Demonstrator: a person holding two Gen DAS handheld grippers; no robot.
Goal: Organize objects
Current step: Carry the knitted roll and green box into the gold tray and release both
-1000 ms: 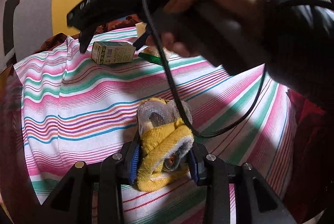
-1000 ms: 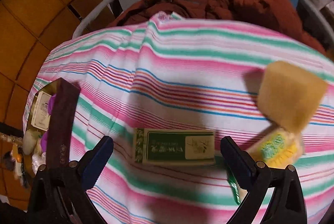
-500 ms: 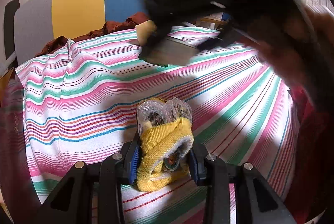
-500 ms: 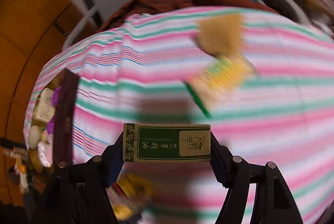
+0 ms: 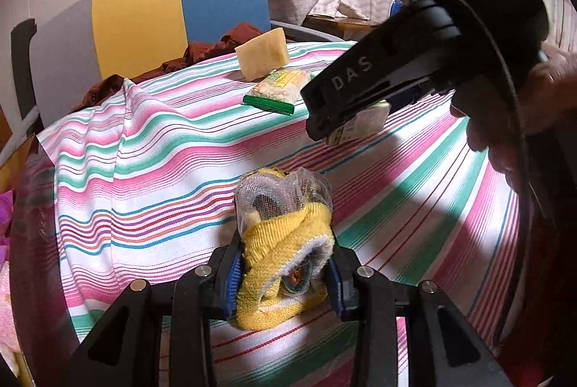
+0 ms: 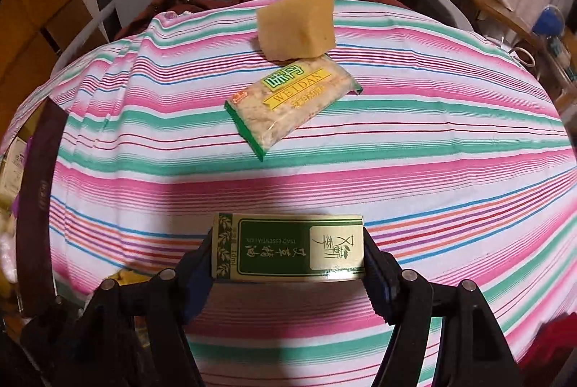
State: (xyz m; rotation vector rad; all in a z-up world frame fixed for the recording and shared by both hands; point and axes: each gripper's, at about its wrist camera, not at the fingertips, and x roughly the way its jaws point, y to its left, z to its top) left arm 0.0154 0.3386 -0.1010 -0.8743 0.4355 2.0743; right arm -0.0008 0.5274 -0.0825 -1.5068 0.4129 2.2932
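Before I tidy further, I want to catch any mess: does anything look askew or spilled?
Nothing is spilled. The sponge block leans tilted on one end of the snack packet, and the striped cloth is rucked into folds near its left edge.

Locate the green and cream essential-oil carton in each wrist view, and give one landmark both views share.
Left wrist view: the green and cream essential-oil carton is right of centre, mostly hidden behind the right gripper's black body, above the striped cloth.
Right wrist view: low centre, clamped lengthwise between the right gripper jaws.
Shared landmark: the tan sponge block behind the green-edged snack packet.
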